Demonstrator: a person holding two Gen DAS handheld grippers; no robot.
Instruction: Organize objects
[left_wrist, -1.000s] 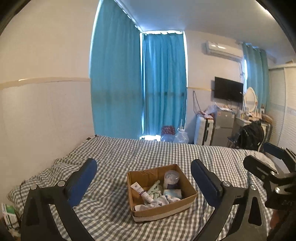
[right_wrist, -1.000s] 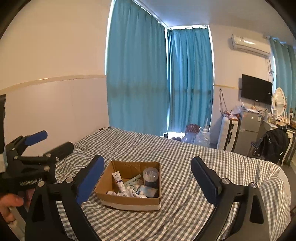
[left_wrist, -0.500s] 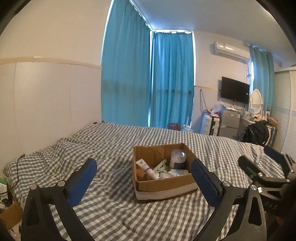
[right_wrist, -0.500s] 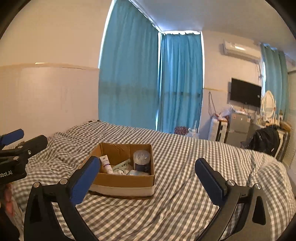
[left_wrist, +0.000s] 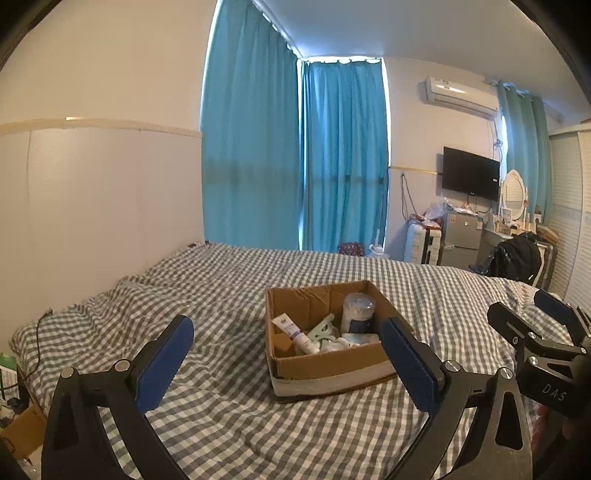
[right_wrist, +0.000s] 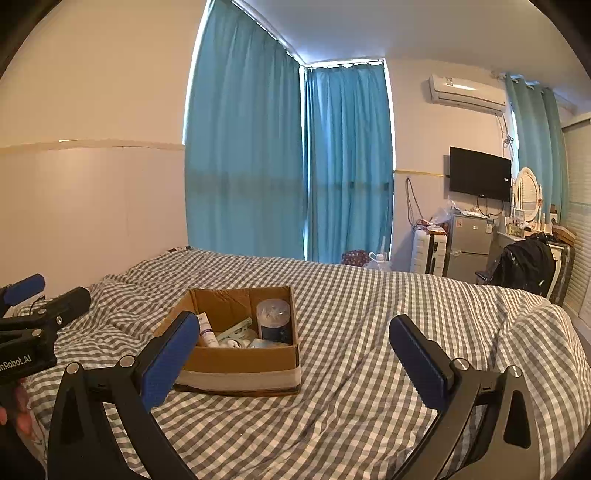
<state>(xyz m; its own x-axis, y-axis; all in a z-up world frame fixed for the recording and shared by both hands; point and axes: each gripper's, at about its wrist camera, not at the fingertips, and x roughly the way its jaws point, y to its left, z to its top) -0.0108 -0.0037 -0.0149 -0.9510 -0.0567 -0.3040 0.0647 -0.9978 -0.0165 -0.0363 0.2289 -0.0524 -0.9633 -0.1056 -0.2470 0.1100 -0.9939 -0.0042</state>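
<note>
- A grey-and-white checked bed (left_wrist: 229, 417) filled the blue-curtained room.
- An open brown cardboard box (left_wrist: 328, 363) of toiletries sat mid-bed.
- The left gripper (left_wrist: 288, 363) and right gripper (right_wrist: 291, 354) hovered near it, both spread wide and empty.

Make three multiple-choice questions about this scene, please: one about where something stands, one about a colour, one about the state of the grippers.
1. Where does the cardboard box stand?
A. on the floor
B. on the checked bed cover
C. on a desk

2. What colour are the curtains?
A. blue
B. red
C. white

3. How are the fingers of the left gripper and the right gripper?
A. both shut on a tube
B. one open, one shut
C. both open and empty

Answers:
1. B: the box rests on the grey and white checks in both views.
2. A: the blue cloth hangs behind the bed.
3. C: each pair of blue pads stands wide apart with nothing between them.
</note>
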